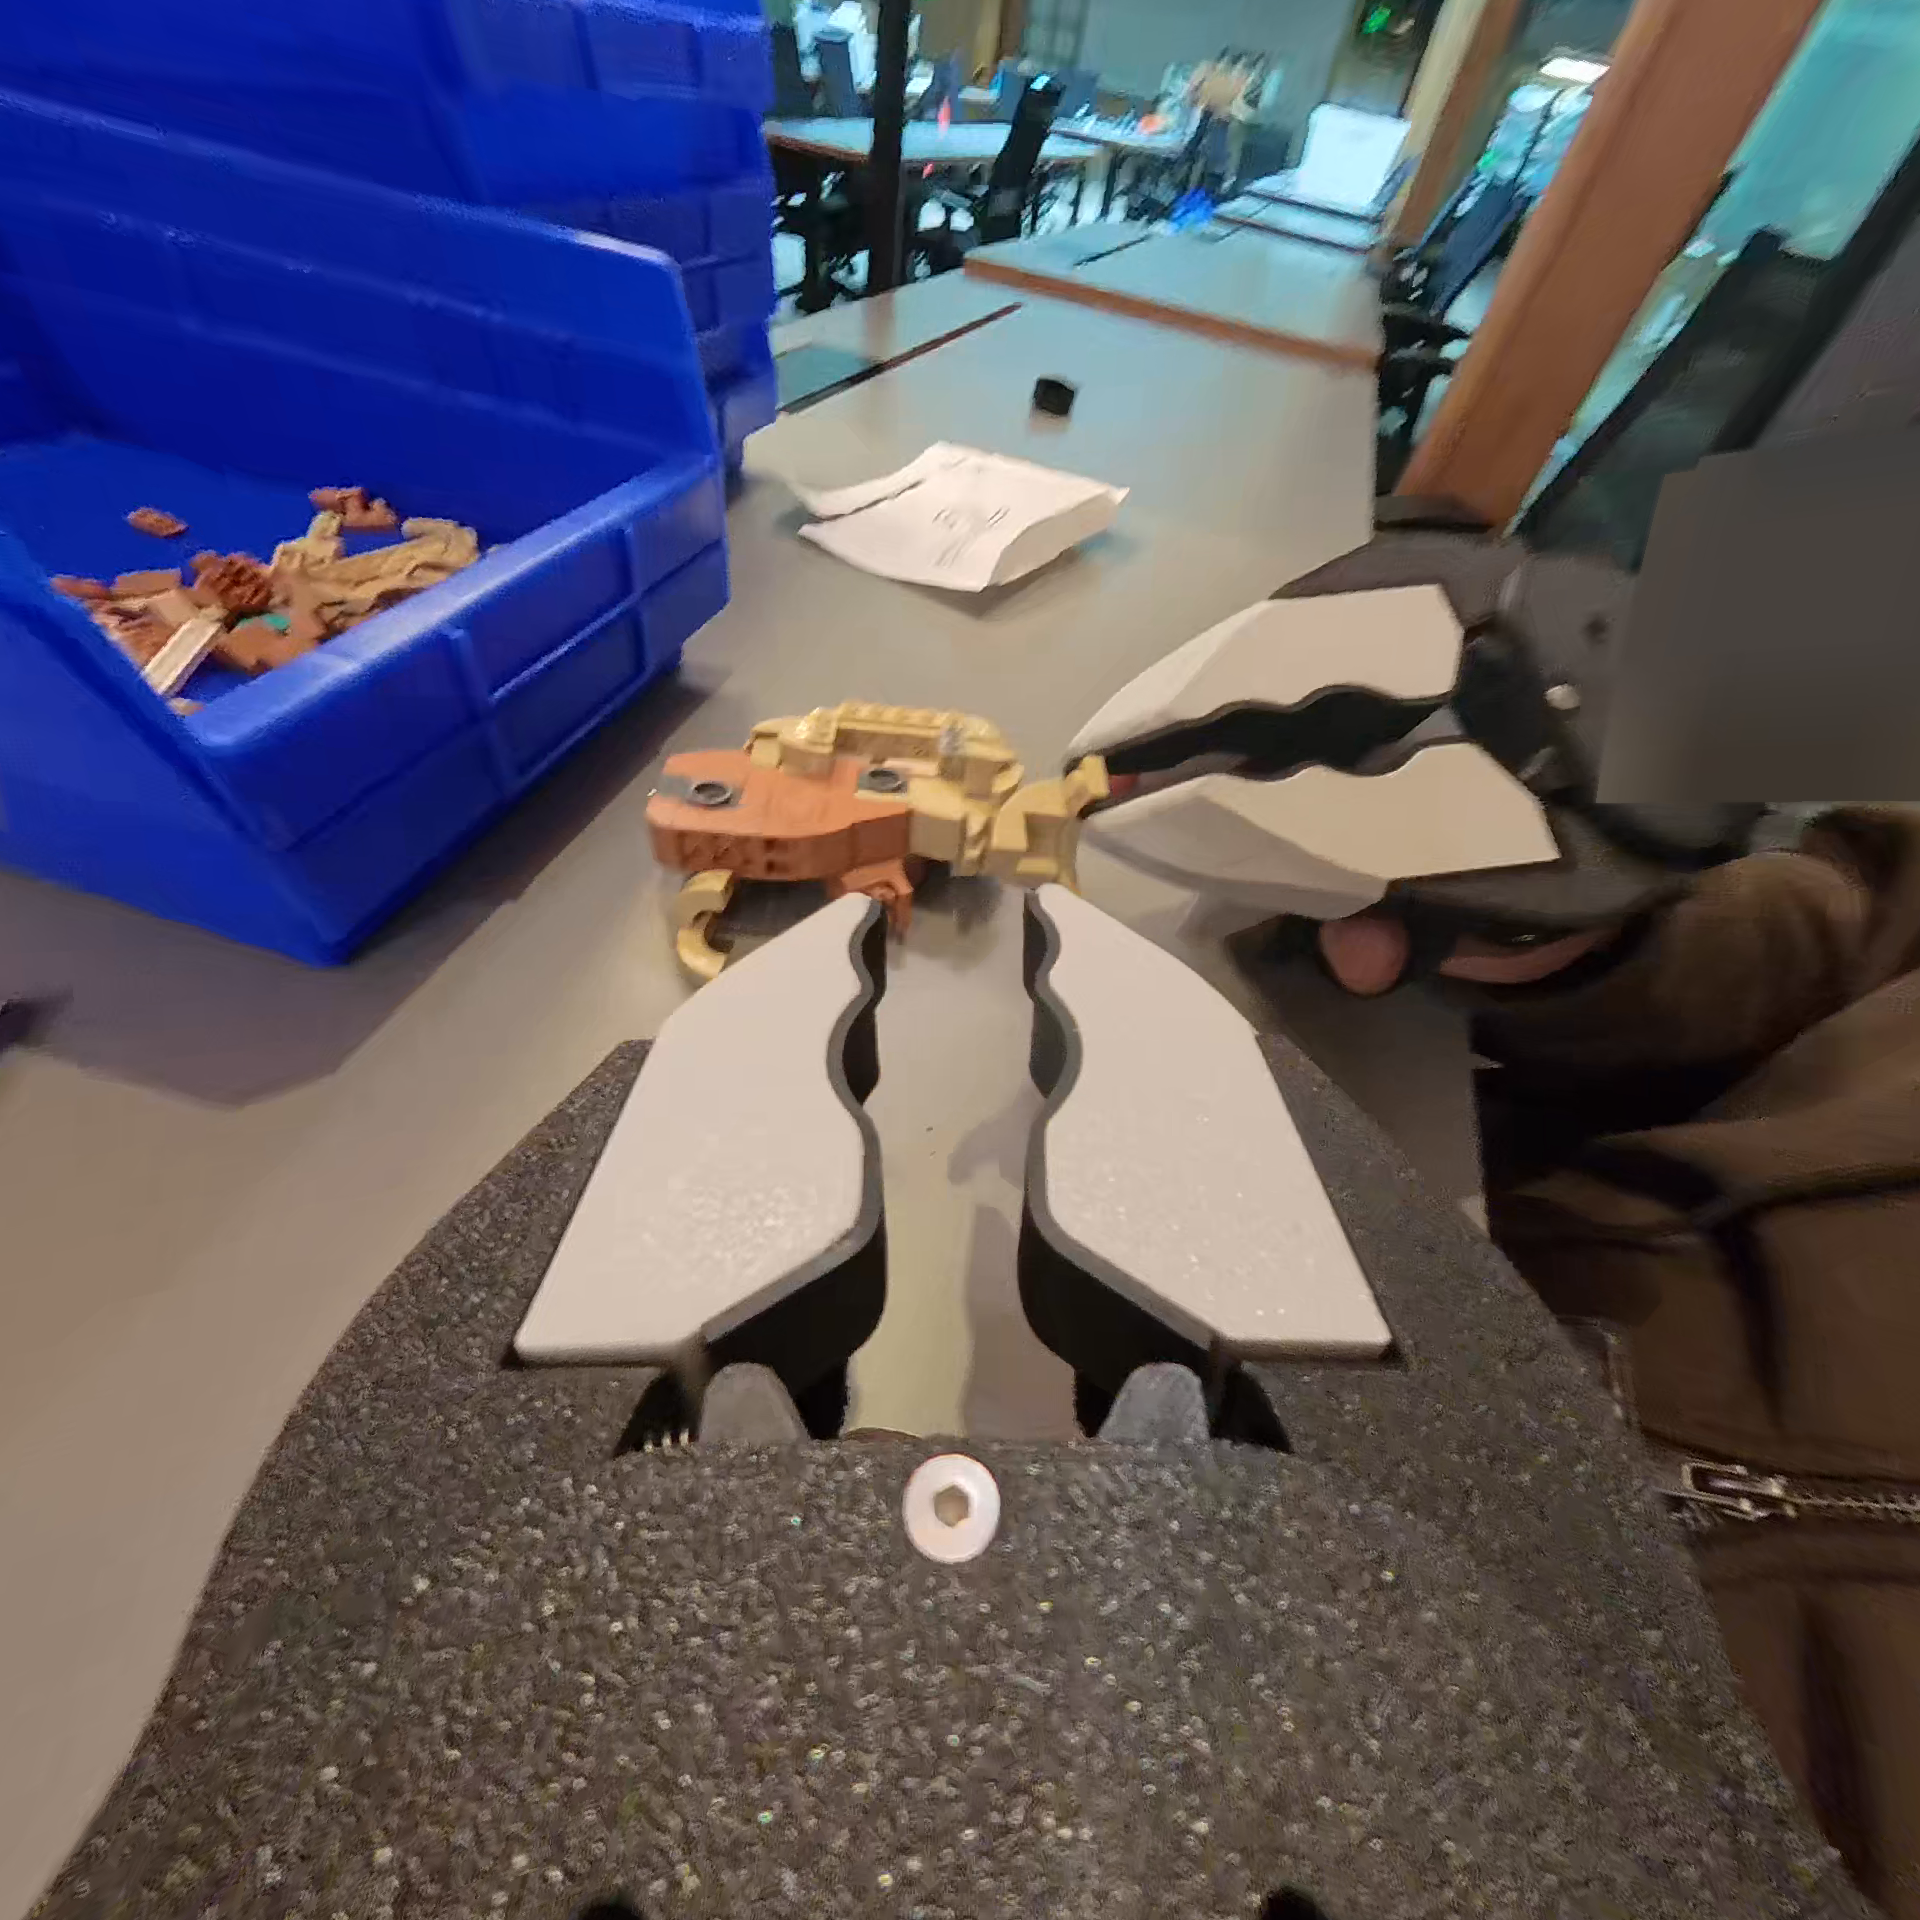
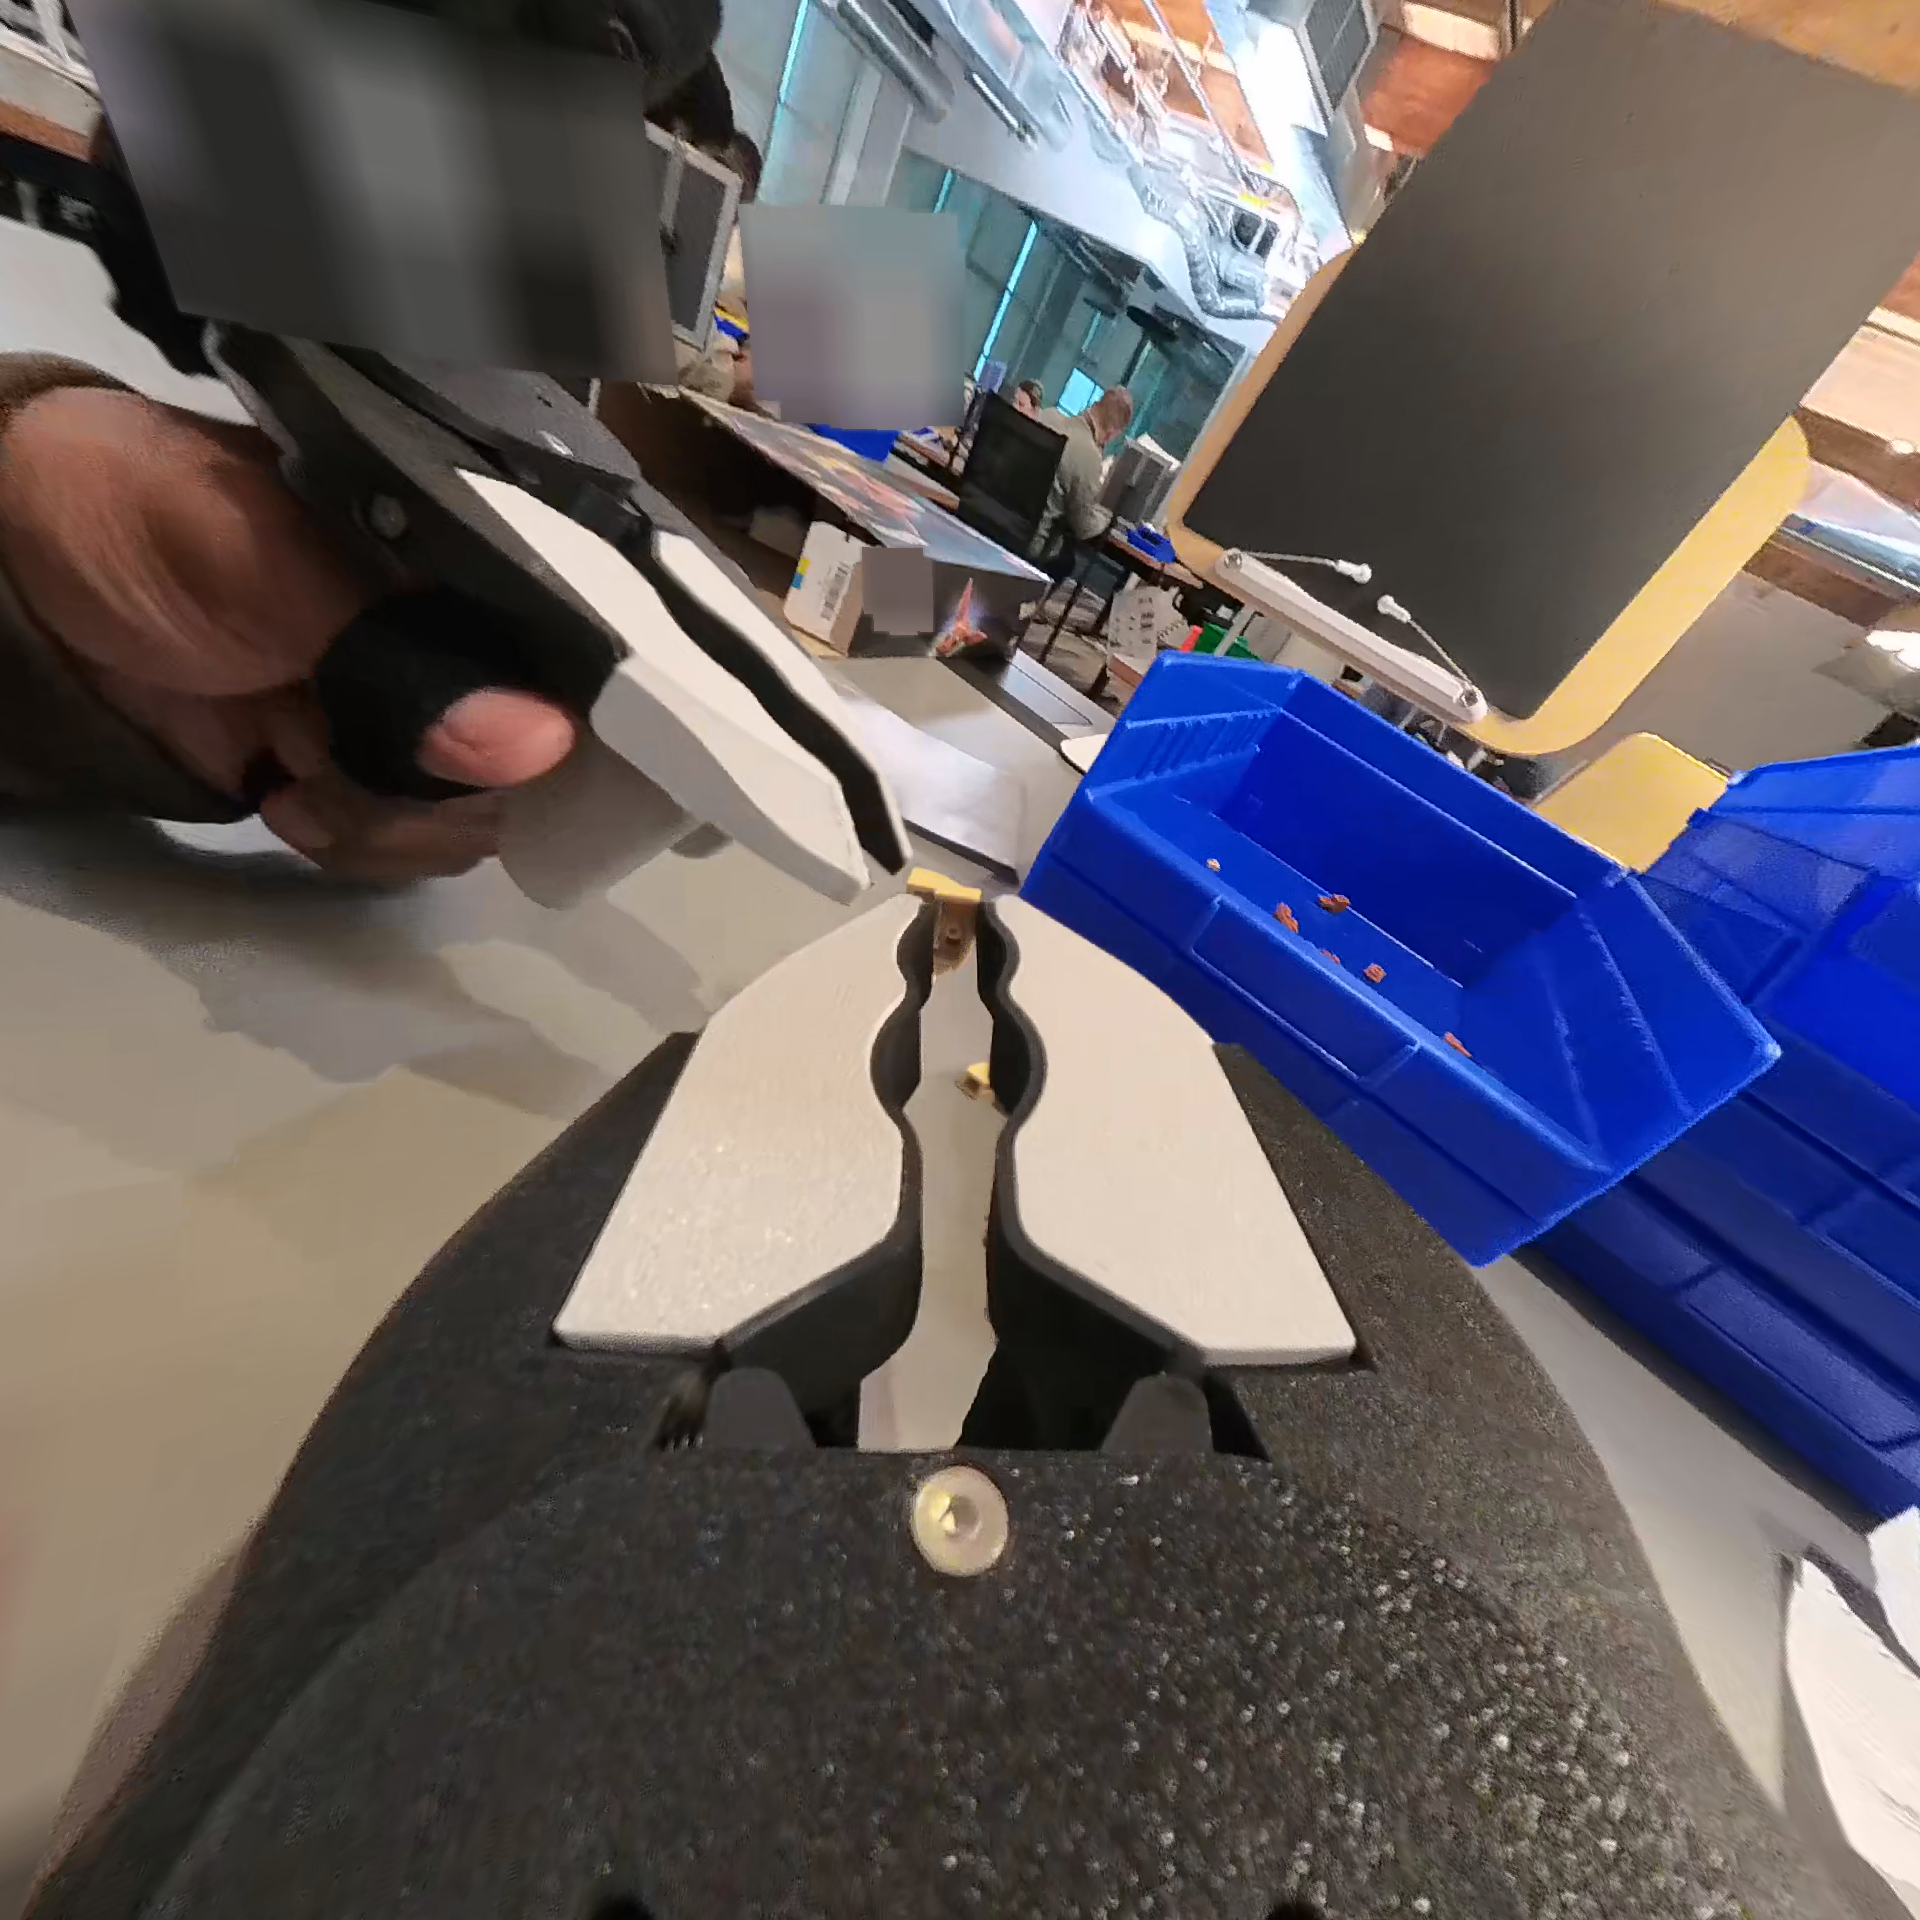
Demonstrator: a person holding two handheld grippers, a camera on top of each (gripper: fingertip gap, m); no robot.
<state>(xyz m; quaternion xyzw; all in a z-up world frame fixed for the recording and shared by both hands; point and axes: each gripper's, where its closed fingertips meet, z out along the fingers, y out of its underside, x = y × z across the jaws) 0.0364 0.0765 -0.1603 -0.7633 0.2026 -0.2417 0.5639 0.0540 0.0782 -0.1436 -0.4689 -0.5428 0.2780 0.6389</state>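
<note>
No writing can be read in either view. The white sheet of paper (image 1: pixel 961 514) lying on the tabletop (image 1: pixel 1195 416) carries dark printed marks, but they are too blurred to make out. The cardboard box (image 2: pixel 826 582) in the background bears a barcode sticker and a small yellow-and-blue mark, both too small to read, and the blue bins (image 1: pixel 436 665) show no lettering that can be made out.
</note>
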